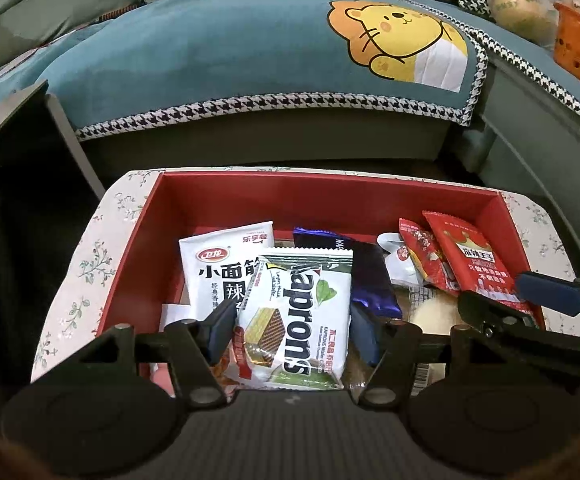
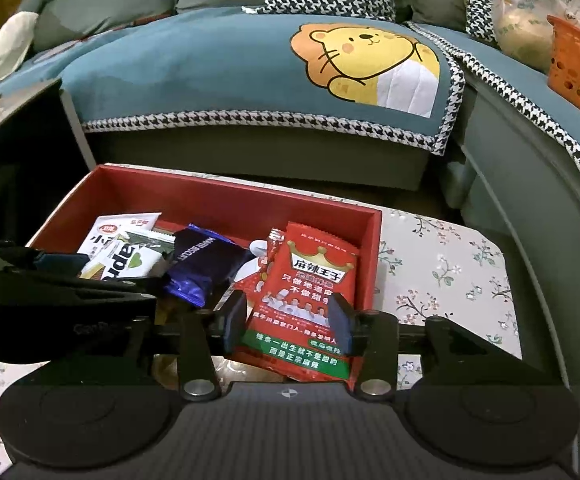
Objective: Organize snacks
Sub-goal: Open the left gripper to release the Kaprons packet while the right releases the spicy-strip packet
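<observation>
Both grippers hang over the red box, which sits on a floral-covered table in front of a sofa, and the snacks already lie inside it in a loose heap. The left gripper stands wide, its pads on either side of the Kaprons wafer pack; the left pad looks to be at the pack's edge and the right one just beside it, but I cannot tell whether they press, so the pack reads as straddled rather than held. The right gripper is narrower, with the red crown-printed pouch between its blue pads, which sit close to the pouch's sides; it looks like a light grip at most (the film shows no clear pinch or buckle). Beside these lie a white noodle-snack pack, a dark blue biscuit wrapper and a smaller red sachet, all overlapping. The step in hand seems to be squaring the packs up inside the box. To do it well, each gripper should close on the pack's flat edges rather than its puffed middle, squeeze gently so the wafers do not crack, lift only clear of the neighbours, and set each pack upright against a wall so that the rows do not slump. The two tools sit near each other, so moving one at a time is safer.
</observation>
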A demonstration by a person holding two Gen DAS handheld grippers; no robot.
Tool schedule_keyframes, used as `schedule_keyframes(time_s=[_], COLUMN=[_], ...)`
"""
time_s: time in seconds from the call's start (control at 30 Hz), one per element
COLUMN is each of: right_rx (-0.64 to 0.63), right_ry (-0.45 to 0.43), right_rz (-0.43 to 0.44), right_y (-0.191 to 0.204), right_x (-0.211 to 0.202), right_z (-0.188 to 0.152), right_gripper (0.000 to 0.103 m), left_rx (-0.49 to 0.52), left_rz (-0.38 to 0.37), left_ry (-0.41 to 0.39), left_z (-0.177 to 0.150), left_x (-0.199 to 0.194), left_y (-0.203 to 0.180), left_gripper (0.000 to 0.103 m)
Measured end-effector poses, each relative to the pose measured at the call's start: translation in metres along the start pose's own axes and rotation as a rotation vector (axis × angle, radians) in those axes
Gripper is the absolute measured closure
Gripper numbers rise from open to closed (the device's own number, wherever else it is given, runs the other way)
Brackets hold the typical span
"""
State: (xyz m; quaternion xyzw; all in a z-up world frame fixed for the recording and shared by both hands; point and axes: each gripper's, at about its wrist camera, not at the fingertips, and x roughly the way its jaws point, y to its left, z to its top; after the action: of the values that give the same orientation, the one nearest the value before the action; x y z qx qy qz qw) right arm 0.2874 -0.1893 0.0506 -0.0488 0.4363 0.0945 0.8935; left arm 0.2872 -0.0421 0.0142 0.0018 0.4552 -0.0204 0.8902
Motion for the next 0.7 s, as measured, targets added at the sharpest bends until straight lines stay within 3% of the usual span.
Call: schedule_keyframes(time_s=[0.7], right_rx=[0.022], right_ry=[-0.038], right_rz=[-0.003], right_y=[-0.003], right_x=[-0.023], right_z=[-0.001], right_gripper=[0.036], left_rx=[-0.033], left_rz=[0.009], left_ry=[-0.029], left_z=[0.001], left_x=[-0.022], left_y=[0.005], left_gripper=[0.0])
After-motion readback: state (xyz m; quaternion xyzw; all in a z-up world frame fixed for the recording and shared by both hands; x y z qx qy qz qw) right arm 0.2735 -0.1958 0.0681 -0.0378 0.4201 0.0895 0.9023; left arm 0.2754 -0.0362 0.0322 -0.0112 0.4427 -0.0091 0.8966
